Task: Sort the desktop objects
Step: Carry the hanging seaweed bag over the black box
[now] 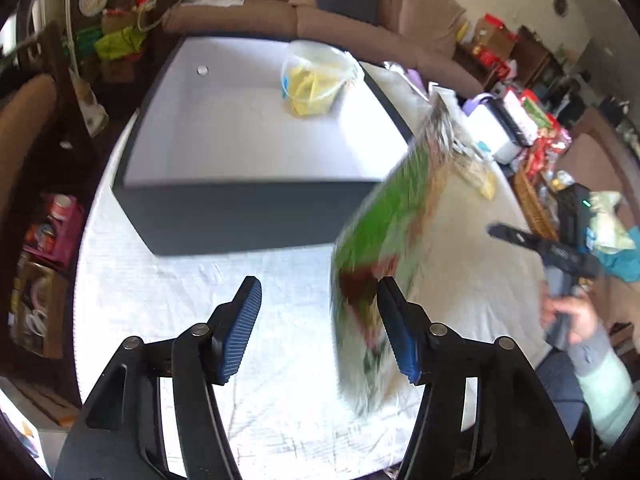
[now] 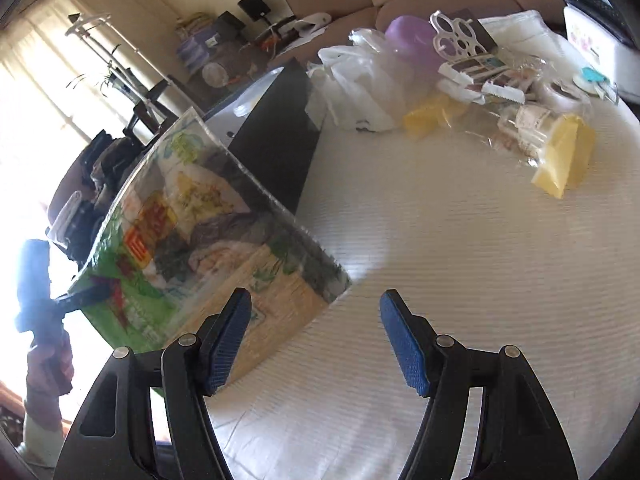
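While the packet (image 2: 192, 240) tilts beside the box (image 1: 248, 216) — bare tablecloth (image 2: 460, 280) rightward.

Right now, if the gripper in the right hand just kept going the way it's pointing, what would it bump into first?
Probably just the white tablecloth. The right gripper is open, with bare cloth ahead. The green package lies left of that line, beside the left finger; depth is uncertain.

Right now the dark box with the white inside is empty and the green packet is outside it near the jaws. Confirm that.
Not empty. The left wrist view shows a clear tub of yellow items sitting inside the dark box. The green packet is outside it near the jaws, as you said.
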`<act>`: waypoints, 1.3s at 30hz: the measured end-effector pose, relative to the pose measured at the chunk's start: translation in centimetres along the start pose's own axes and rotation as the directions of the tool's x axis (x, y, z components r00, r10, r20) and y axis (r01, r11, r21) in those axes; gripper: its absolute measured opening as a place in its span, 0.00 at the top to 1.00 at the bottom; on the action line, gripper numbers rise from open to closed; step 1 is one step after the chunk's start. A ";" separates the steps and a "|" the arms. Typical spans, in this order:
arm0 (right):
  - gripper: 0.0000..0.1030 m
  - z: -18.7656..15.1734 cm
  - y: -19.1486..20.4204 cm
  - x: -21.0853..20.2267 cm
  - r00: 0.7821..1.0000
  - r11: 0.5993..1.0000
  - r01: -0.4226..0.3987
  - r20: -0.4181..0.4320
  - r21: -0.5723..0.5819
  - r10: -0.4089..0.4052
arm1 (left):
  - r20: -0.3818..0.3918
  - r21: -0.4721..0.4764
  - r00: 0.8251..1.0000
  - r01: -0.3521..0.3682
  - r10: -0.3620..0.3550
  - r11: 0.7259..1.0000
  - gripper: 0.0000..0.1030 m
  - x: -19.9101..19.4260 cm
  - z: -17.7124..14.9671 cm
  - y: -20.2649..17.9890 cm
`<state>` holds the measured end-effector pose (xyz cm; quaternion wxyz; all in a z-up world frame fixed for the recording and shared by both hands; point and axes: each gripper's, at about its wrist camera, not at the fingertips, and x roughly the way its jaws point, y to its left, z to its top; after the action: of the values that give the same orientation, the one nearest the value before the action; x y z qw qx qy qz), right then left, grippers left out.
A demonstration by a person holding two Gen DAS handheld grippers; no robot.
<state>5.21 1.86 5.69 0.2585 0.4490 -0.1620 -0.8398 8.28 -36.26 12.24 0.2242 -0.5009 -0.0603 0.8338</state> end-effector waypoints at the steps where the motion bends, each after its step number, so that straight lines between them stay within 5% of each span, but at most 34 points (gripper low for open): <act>1: 0.32 0.5 0.0 0.5 1.000 1.000 -0.010 0.015 -0.021 0.010 | 0.008 0.006 1.000 0.019 -0.019 1.000 0.44 0.3 -0.7 0.3; 6: 0.31 4.7 1.5 3.6 0.996 0.977 -0.083 0.003 -0.199 0.086 | -0.018 0.047 0.994 0.112 -0.111 0.993 0.43 1.9 -3.0 1.0; 11: 0.28 7.4 3.6 6.9 0.973 0.913 -0.220 -0.142 -0.344 0.181 | -0.082 0.049 0.979 0.190 -0.186 0.981 0.46 5.2 -3.9 0.9; 13: 0.22 7.4 3.9 7.7 0.958 0.882 -0.271 -0.196 -0.385 0.209 | -0.075 0.043 0.975 0.214 -0.210 0.976 0.69 5.7 -4.1 1.0; 14: 0.22 7.4 3.9 8.0 0.949 0.868 -0.299 -0.221 -0.397 0.226 | -0.075 0.032 0.972 0.225 -0.222 0.974 0.81 5.9 -4.1 1.2; 16: 0.24 7.2 3.4 8.8 0.919 0.858 -0.367 -0.284 -0.358 0.274 | -0.076 0.016 0.973 0.220 -0.218 0.975 0.81 6.3 -4.2 1.5; 17: 0.29 7.2 3.1 9.4 0.893 0.858 -0.410 -0.328 -0.310 0.308 | -0.075 0.004 0.971 0.229 -0.228 0.973 0.81 6.3 -4.2 1.7; 18: 0.43 7.0 2.7 9.8 0.861 0.850 -0.461 -0.361 -0.254 0.359 | -0.068 -0.004 0.971 0.231 -0.230 0.973 0.81 6.2 -4.2 1.9; 19: 0.47 6.7 2.7 9.7 0.852 0.848 -0.474 -0.364 -0.235 0.375 | -0.061 -0.011 0.972 0.228 -0.228 0.974 0.81 6.0 -4.2 2.0; 23: 0.65 5.3 2.9 7.6 0.864 0.842 -0.476 -0.313 -0.253 0.394 | -0.020 -0.042 0.973 0.229 -0.230 0.973 0.85 4.4 -3.4 2.5; 28: 0.66 5.7 4.1 3.6 0.857 0.829 -0.506 -0.245 -0.239 0.452 | 0.016 -0.027 0.970 0.243 -0.243 0.970 0.85 0.8 0.2 2.4; 32: 0.66 9.6 6.6 0.9 0.849 0.818 -0.529 -0.140 -0.224 0.510 | 0.075 0.025 0.977 0.199 -0.201 0.980 0.84 -3.6 6.5 2.4; 35: 0.66 13.6 9.0 1.3 0.866 0.839 -0.497 -0.075 -0.220 0.494 | 0.111 0.025 0.981 0.154 -0.156 0.988 0.82 -5.8 11.9 3.4; 39: 0.64 16.8 10.5 5.4 0.895 0.882 -0.446 -0.066 -0.152 0.441 | 0.066 -0.024 0.994 0.091 -0.089 0.996 0.79 -4.6 16.8 6.5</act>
<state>-8.29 -9.09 16.50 0.4820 0.3895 -0.1873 -0.7622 -6.46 -41.95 22.09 0.2527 -0.4733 -0.1010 0.8378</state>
